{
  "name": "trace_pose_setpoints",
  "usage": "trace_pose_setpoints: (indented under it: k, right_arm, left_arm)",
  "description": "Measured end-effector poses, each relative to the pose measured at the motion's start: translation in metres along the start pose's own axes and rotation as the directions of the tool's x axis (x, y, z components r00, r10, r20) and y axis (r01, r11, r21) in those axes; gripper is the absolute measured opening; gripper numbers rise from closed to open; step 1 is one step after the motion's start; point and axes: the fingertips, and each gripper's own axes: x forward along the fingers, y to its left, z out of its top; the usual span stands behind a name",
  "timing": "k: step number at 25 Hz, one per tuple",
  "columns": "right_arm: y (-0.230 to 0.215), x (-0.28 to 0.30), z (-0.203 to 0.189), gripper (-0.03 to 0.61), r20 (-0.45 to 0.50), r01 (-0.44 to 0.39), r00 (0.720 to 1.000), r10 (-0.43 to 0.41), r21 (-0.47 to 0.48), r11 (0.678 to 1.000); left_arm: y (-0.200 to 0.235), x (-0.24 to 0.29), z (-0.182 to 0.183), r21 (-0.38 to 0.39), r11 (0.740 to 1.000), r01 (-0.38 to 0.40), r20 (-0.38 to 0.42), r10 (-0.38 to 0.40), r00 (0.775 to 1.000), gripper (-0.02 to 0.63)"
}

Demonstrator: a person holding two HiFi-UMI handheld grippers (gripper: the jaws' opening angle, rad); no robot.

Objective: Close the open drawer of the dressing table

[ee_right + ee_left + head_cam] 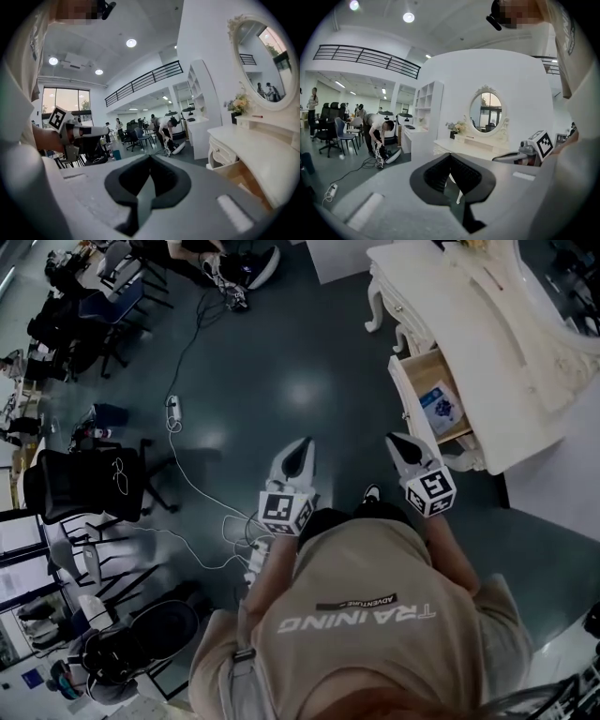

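Note:
The white dressing table [487, 324] stands at the upper right of the head view. Its drawer [427, 376] is pulled out toward the left, showing a wooden inside with a blue and white packet [441, 409] in it. My right gripper [396, 440] hovers just below and left of the drawer front, jaws together, holding nothing. My left gripper [304, 442] is beside it over the dark floor, also shut and empty. In the right gripper view the open drawer [243, 176] lies to the right of the gripper [150, 159]. The left gripper view has the gripper [450, 157] facing the table [468, 147] and its oval mirror [486, 110].
Black office chairs [84, 484] stand at the left, with white cables and a power strip [173, 412] on the floor. A person [379, 129] bends over beside a white desk. A white shelf unit [429, 105] rises left of the dressing table.

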Motion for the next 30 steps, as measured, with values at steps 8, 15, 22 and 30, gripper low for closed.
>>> trace_pose_setpoints:
  k: [8, 15, 22, 30]
  right_arm:
    - [-0.016, 0.061, 0.004, 0.005, -0.018, 0.015, 1.000, -0.014, 0.010, 1.000]
    - [0.003, 0.107, 0.044, 0.005, 0.019, 0.110, 0.994, -0.110, -0.017, 0.994]
    - [-0.015, 0.127, 0.040, 0.005, 0.001, 0.300, 0.954, -0.300, 0.043, 0.953]
    - [-0.062, 0.102, 0.008, 0.005, -0.083, 0.525, 0.851, -0.518, 0.163, 0.835]
  left_arm:
    - [0.054, 0.035, -0.003, 0.004, 1.000, 0.028, -0.004, -0.028, 1.000, 0.008]
    - [0.104, 0.057, 0.028, 0.068, 0.988, 0.142, 0.021, -0.144, 0.989, 0.008]
    - [0.123, 0.096, 0.014, 0.054, 0.948, 0.313, -0.030, -0.312, 0.950, 0.008]
    - [0.109, 0.163, 0.012, 0.078, 0.858, 0.508, -0.098, -0.501, 0.860, 0.008]
